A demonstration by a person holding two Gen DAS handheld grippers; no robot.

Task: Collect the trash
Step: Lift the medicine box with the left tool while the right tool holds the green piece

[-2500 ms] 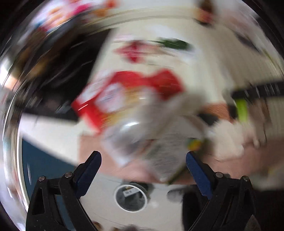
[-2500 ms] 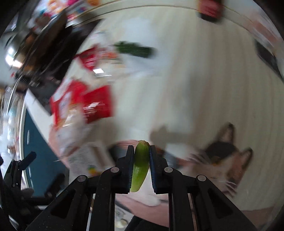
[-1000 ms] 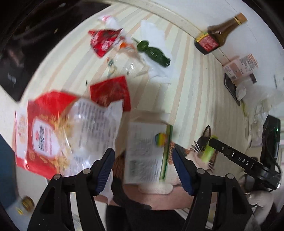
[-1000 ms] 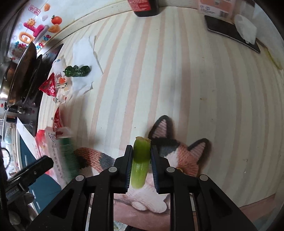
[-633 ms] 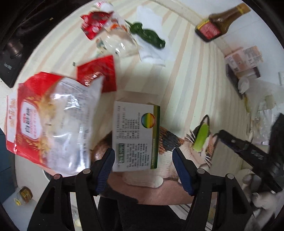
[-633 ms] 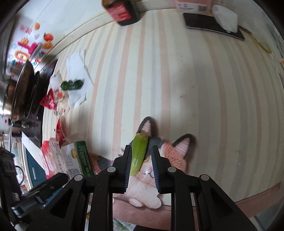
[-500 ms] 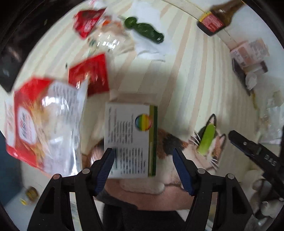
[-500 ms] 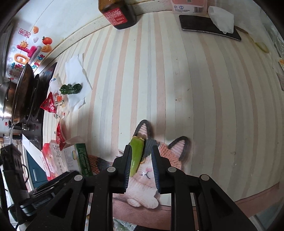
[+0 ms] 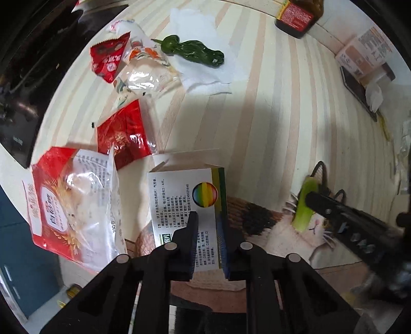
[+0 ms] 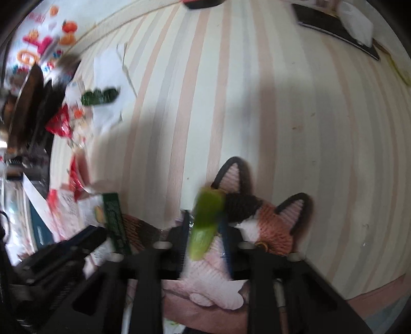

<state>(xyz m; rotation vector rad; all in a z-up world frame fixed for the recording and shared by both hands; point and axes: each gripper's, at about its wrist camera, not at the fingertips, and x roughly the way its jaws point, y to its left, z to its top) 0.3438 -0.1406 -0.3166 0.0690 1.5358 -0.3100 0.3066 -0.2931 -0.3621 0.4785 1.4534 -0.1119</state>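
Cat-shaped mat is the landmark: the white and green box lies on its left end, long axis toward the left gripper, whose jaws are closing narrow over the box's near edge. Over the mat's right end, the right gripper is closing its jaws on the green stalk piece between them, so the left hand is nearer to the box.

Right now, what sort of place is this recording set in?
Probably a home kitchen counter: a sauce bottle by the wall, a green pepper on a paper towel, and snack wrappers across the striped surface.
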